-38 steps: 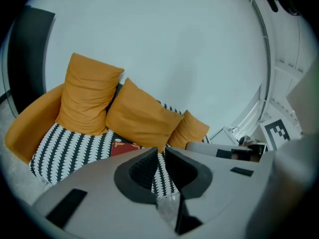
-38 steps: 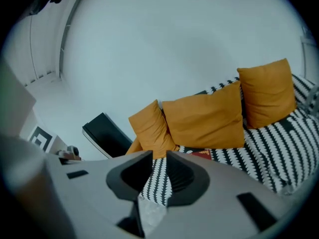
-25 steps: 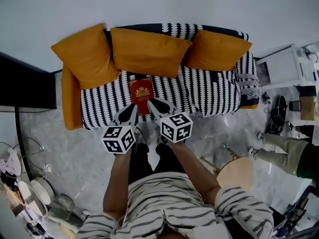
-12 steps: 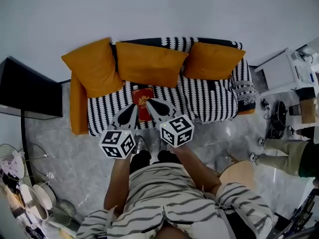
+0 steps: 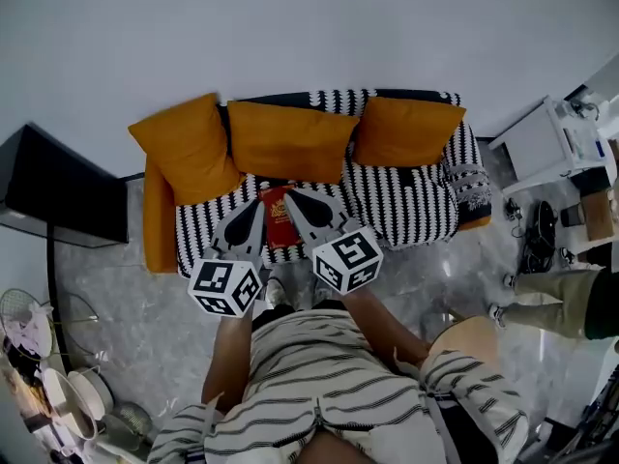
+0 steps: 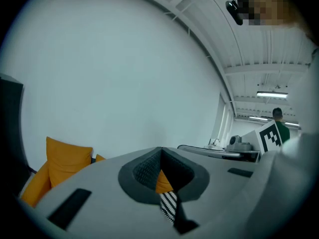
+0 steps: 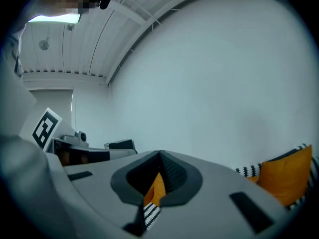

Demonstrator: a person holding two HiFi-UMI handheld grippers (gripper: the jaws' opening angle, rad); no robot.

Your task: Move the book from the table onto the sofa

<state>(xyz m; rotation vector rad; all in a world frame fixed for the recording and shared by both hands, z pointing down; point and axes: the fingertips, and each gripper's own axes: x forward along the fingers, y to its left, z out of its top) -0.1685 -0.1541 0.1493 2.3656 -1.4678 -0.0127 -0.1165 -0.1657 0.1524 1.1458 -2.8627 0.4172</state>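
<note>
- Dark panel [image 5: 58,187] stands at the far left, and dishes [image 5: 53,394] are stacked in the bottom left corner.
- Black and white striped sofa [image 5: 406,206] sits against the pale wall, with an orange arm on its left end.
- Three orange cushions lean on the sofa back: left cushion [image 5: 189,148], middle cushion [image 5: 290,141], right cushion [image 5: 406,129].
- Red book [image 5: 279,218] lies flat on the sofa seat, just in front of the middle cushion. In the head view it shows between the two gripper noses, which cover its edges.
- Left gripper [image 5: 253,209] is held out over the sofa's front edge. Its jaws are pressed together with nothing in them, and only cushion and striped fabric show through the notch in the left gripper view [image 6: 160,151].
- Right gripper [image 5: 293,196] is just beside the left gripper. Its jaws are also closed and empty [image 7: 159,156].
- Person in a striped shirt [image 5: 319,385] fills the bottom centre, with both forearms reaching forward.
- Round wooden stool [image 5: 474,341] stands to the right of the person.
- White cabinet [image 5: 546,143] is at the right, past the sofa end.
- Another person's leg [image 5: 561,303] is at the right edge.
</note>
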